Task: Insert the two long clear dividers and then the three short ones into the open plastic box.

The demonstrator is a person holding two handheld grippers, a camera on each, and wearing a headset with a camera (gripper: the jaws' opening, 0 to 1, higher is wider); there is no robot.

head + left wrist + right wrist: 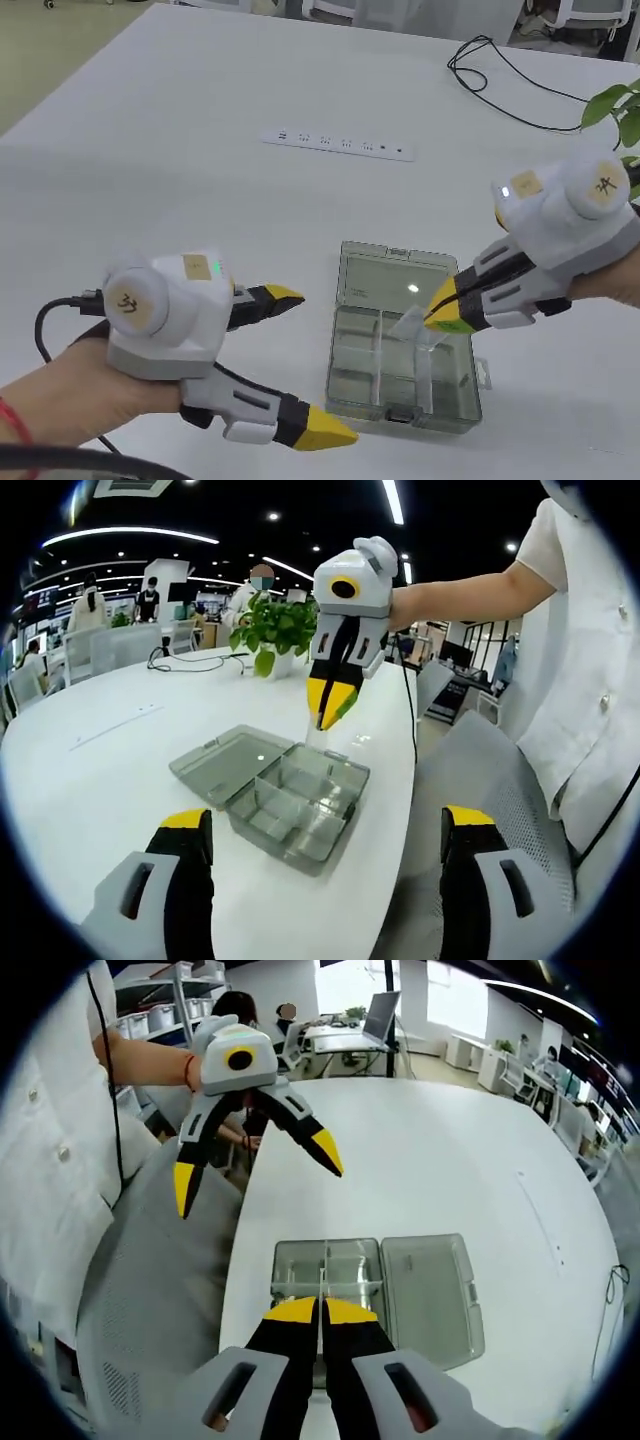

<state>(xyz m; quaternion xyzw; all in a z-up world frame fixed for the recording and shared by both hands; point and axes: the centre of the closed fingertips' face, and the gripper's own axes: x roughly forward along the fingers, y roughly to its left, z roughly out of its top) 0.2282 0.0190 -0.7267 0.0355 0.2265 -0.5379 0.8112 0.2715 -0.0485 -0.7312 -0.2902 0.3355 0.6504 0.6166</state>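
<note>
The open plastic box lies on the white table with its lid folded flat behind it. Long clear dividers stand inside it. My right gripper hovers over the box's right half, shut on a short clear divider that hangs from its tips into the box. In the right gripper view the yellow tips are pressed together above the box. My left gripper waits left of the box, open and holding nothing. From the left gripper view, the right gripper points down at the box.
A white power strip lies farther back on the table, and a black cable loops at the far right. A green plant stands at the right edge. A grey chair sits beside the table's near edge.
</note>
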